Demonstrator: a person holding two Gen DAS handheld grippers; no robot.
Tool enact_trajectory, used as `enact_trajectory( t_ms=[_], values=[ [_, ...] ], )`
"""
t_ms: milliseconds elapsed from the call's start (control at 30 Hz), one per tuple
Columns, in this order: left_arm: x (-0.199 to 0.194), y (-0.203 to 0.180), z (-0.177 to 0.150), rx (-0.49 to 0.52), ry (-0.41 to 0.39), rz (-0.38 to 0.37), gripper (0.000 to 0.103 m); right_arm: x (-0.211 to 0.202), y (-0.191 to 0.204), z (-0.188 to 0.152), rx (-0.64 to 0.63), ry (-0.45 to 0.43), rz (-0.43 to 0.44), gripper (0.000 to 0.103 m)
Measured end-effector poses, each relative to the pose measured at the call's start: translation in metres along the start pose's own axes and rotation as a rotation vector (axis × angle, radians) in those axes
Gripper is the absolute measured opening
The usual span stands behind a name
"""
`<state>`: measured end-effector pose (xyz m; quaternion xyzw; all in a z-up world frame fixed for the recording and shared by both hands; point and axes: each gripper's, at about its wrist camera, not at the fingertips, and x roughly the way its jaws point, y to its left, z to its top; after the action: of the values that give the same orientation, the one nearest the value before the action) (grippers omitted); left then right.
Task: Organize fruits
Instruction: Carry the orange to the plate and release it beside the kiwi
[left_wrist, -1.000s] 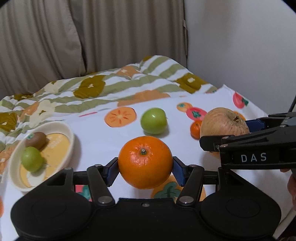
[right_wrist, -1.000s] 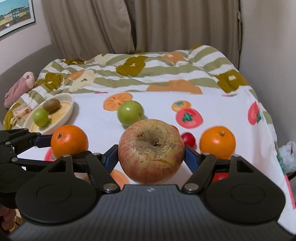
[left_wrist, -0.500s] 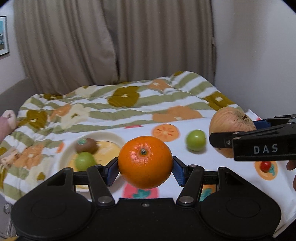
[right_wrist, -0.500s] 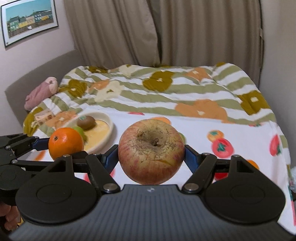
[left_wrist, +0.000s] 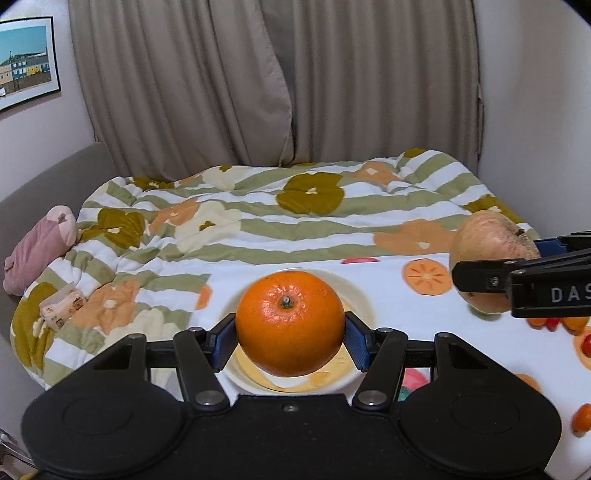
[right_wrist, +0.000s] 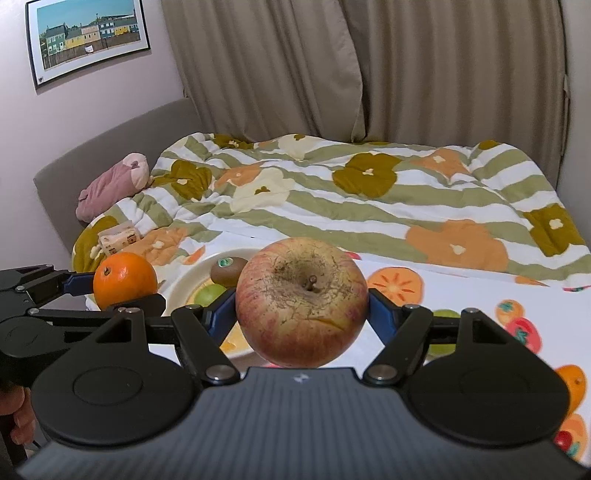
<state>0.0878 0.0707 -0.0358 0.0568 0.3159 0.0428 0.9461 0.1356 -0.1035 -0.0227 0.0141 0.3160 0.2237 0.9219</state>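
Left tool (left_wrist: 290, 334) clamps an orange (left_wrist: 290, 323); right tool (right_wrist: 302, 314), wider, clamps an apple (right_wrist: 301, 301).

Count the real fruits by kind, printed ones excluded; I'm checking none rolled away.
Orange: 2
Apple: 1
Kiwi: 1
Green round fruit: 2
Small red tomato: 1
Total: 7

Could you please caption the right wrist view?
Right gripper holding a russeted red apple above a white plate.
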Motion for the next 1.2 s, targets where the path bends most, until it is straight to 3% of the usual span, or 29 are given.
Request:
enact_trajectory(
  t_ms=[233, 567, 833, 1200],
  values=[
    [0.034, 0.040, 0.008, 0.012, 0.021, -0.011, 0.064, 0.039, 0.026, 0.013, 0.020, 0.022, -0.012, 0.088],
    [0.097, 0.074, 0.008, 0.043, 0.084, -0.085, 0.064, 0.099, 0.043, 0.020, 0.062, 0.066, -0.074, 0.088],
    [0.135, 0.079, 0.003, 0.084, 0.150, -0.159, 0.064, 0.129, 0.046, 0.017, 0.098, 0.099, -0.116, 0.088],
    [0.158, 0.086, 0.002, 0.080, 0.199, -0.219, 0.065, 0.148, 0.052, 0.015, 0.116, 0.116, -0.137, 0.088]
  ],
)
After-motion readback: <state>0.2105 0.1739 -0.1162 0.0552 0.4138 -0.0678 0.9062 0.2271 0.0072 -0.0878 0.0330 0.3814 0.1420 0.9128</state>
